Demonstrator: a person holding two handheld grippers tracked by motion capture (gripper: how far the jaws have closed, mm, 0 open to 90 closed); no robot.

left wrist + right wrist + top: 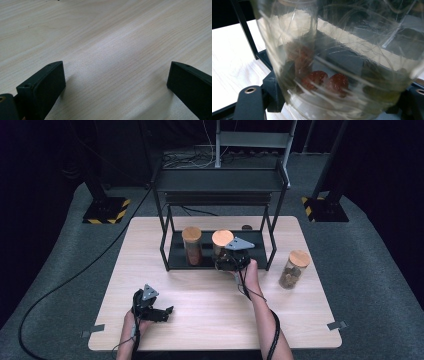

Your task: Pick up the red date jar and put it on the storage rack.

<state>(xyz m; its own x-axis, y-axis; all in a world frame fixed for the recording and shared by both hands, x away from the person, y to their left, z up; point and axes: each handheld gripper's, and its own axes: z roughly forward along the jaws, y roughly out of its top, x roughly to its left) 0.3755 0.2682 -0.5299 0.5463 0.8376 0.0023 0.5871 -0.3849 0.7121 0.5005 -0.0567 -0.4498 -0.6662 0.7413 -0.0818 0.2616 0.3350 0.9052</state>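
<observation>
Right tongs (233, 261) grip the middle glass jar (332, 62) at the rack (172, 262); left tongs (113, 82) rest open on the surface (210, 305); next, probably, a steady lift clear.

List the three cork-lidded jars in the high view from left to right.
Jar of reddish-brown contents on the rack's lower shelf → jar at the right gripper → jar standing on the bare table.

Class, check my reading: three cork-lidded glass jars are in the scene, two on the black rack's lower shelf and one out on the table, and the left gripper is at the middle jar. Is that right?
One slip: it is the right gripper at the middle jar, as the high view shows. The left gripper sits open over bare table. The jar count and places stand: the left jar is also on the rack's lower shelf, and the third jar is on the table.
</observation>
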